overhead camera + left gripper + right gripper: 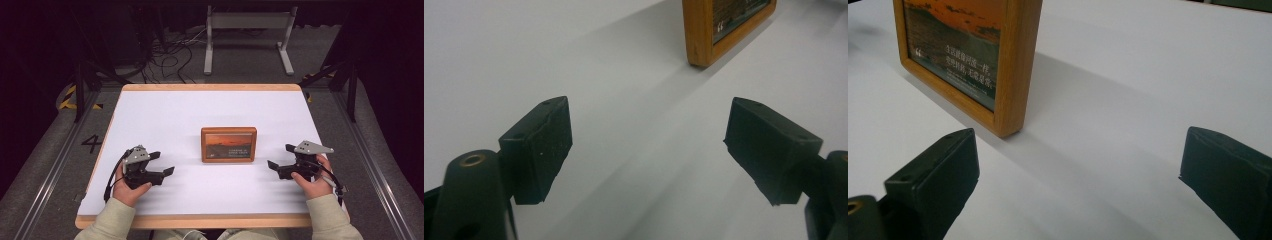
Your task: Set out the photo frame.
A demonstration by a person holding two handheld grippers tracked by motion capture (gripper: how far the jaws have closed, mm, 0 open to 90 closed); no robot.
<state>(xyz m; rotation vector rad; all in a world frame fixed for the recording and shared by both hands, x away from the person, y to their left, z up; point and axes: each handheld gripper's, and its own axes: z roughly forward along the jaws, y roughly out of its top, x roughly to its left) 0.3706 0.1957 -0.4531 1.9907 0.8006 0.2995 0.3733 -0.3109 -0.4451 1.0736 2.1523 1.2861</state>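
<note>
fingers (541, 145) of both grippers spread open; picture frame (229, 144) stands upright, long axis left-right

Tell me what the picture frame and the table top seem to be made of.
Picture frame: looks like wood with a smooth, warm honey-brown finish; faint grain shows on its side in the right gripper view. Its front seems glazed or glossy, though that is hard to confirm.
Table top: a matte white sheet or laminate without visible texture, edged by a light wooden rim.

Dark room, grey floor (50, 150), cables (170, 55)
</note>
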